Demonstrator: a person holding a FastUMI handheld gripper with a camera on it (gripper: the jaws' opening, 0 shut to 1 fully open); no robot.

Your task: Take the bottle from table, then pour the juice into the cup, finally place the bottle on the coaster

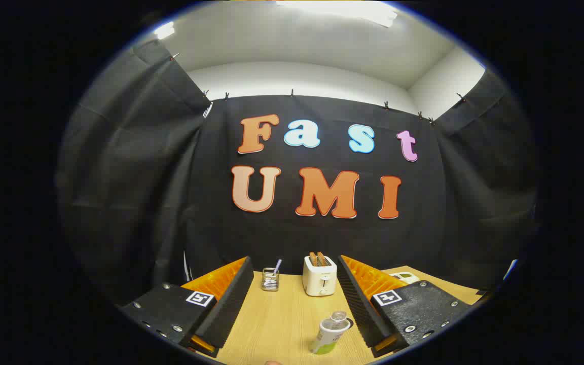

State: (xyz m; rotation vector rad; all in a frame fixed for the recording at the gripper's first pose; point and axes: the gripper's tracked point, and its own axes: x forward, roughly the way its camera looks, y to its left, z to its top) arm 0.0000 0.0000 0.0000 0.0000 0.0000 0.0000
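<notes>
In the gripper view, the gripper (294, 284) has its jaws spread wide and released, holding nothing. On the wooden table (282, 324), the bottle (330, 333) stands between the fingers, near the right one and apart from it. Farther off, beyond the fingertips, stand a white toaster (319, 276) and, to its left, a small wire holder (270, 279).

Bottle (330, 333): clear cap, white-and-green label, upright on wooden table, near, right of centre, close to right finger.
</notes>
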